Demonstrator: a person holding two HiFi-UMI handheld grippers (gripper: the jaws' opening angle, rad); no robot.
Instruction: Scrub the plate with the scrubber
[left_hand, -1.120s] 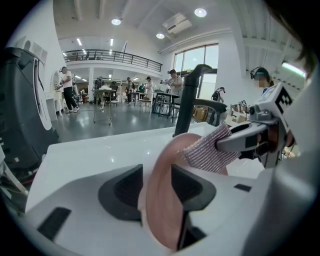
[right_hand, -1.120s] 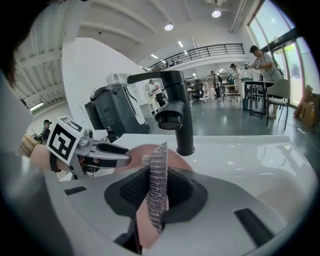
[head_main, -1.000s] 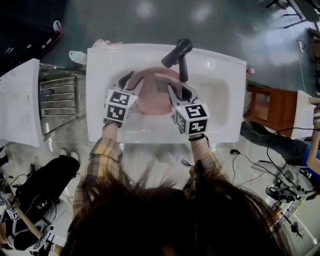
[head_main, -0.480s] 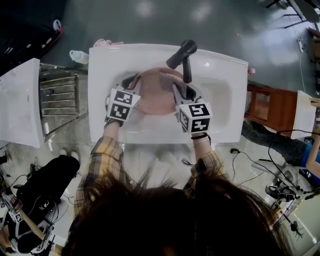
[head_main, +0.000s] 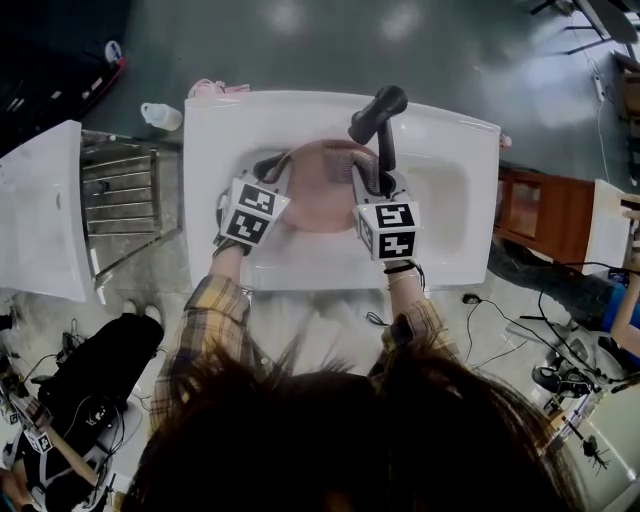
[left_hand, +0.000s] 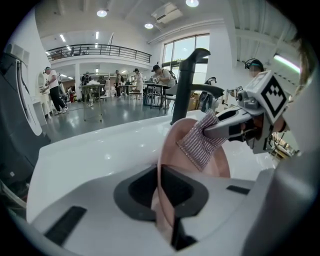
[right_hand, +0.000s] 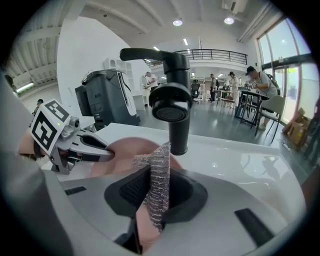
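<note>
Under the black faucet (head_main: 378, 110), inside the white sink (head_main: 450, 130), sits a pink plate (head_main: 318, 195). Left of the faucet, the left hand-held gripper (head_main: 272, 165) has the plate's rim between its jaws, which are closing on it, with the pads against both faces. Just below the faucet's spout, the right hand-held gripper (head_main: 366, 172) is clamped on a silvery mesh scrubber (right_hand: 156, 185), pinching a fold of it. The free end of the scrubber lies against the face of the plate that is turned toward the faucet. Both hand-held grippers reach in from the sink edge opposite the faucet. Farther left of the faucet, past the sink's side, stands a metal drying rack (head_main: 120, 195).
</note>
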